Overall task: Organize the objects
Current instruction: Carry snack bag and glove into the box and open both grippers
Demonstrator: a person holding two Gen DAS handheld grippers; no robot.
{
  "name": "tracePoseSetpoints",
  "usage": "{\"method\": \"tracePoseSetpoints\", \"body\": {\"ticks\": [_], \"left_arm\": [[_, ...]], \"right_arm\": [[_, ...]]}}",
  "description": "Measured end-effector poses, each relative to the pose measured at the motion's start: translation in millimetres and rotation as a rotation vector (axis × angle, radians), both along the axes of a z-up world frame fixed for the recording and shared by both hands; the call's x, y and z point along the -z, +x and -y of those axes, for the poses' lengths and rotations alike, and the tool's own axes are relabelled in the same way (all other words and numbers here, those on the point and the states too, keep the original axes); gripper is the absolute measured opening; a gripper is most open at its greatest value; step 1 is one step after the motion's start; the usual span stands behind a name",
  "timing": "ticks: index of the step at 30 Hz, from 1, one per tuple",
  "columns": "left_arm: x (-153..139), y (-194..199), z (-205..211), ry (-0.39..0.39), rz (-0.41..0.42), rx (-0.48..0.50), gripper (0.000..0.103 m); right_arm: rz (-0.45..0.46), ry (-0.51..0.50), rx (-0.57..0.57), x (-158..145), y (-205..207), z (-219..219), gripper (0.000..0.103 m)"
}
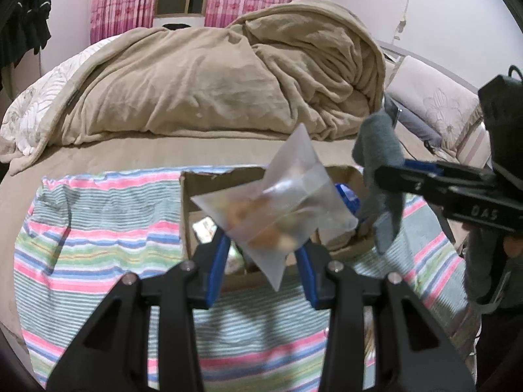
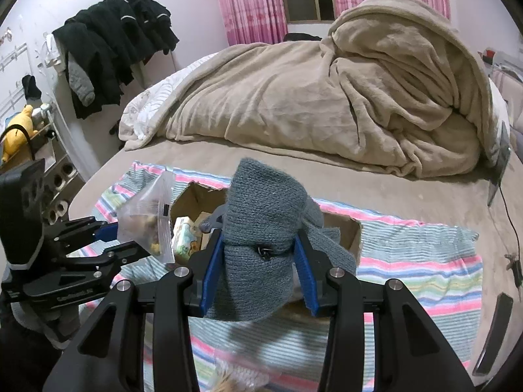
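My left gripper (image 1: 263, 248) is shut on a frosted plastic bag (image 1: 278, 202) of small snacks and holds it above an open cardboard box (image 1: 215, 179) on the bed. The bag also shows in the right wrist view (image 2: 150, 219). My right gripper (image 2: 260, 254) is shut on a bundled grey knitted item (image 2: 261, 222), held over the same box (image 2: 346, 228). The knit also shows in the left wrist view (image 1: 379, 153), at the right above the box. The box holds a small printed pack (image 2: 184, 232) and other items.
A striped towel (image 1: 98, 228) lies under the box on the bed. A crumpled beige blanket (image 1: 212, 75) is heaped behind. A pillow (image 1: 434, 104) lies at the right. Dark clothes (image 2: 114, 42) hang at the left wall. A cable (image 2: 510, 222) lies on the bed's right.
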State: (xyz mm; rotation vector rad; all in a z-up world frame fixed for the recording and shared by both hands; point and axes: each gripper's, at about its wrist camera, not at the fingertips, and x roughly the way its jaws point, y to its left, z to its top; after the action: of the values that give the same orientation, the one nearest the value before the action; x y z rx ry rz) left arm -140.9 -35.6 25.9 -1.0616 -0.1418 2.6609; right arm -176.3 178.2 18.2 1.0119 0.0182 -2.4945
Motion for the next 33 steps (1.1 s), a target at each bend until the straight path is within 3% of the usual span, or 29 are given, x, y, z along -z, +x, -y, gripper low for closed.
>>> {"method": "tracePoseSetpoints", "body": {"ticks": [23,29,33], "left_arm": [[50.3,-45.9,-5.7,0.031,0.105,0.012,0.04],[54.5,-49.4,-14.8,0.001,0.09,0.01,0.041],[65.0,-52.9,-17.0,-0.008,0.104,-0.016,0.042]], "right_arm": [[0.118,0.006,-0.028,59.6,-46.1,24.0,0.044],[0.146,-0.016,-0.03,78.4,-54.6,20.6,0.045],[0.136,-0.028,-0.021,86.6,-56.2,15.9,0.051]]}}
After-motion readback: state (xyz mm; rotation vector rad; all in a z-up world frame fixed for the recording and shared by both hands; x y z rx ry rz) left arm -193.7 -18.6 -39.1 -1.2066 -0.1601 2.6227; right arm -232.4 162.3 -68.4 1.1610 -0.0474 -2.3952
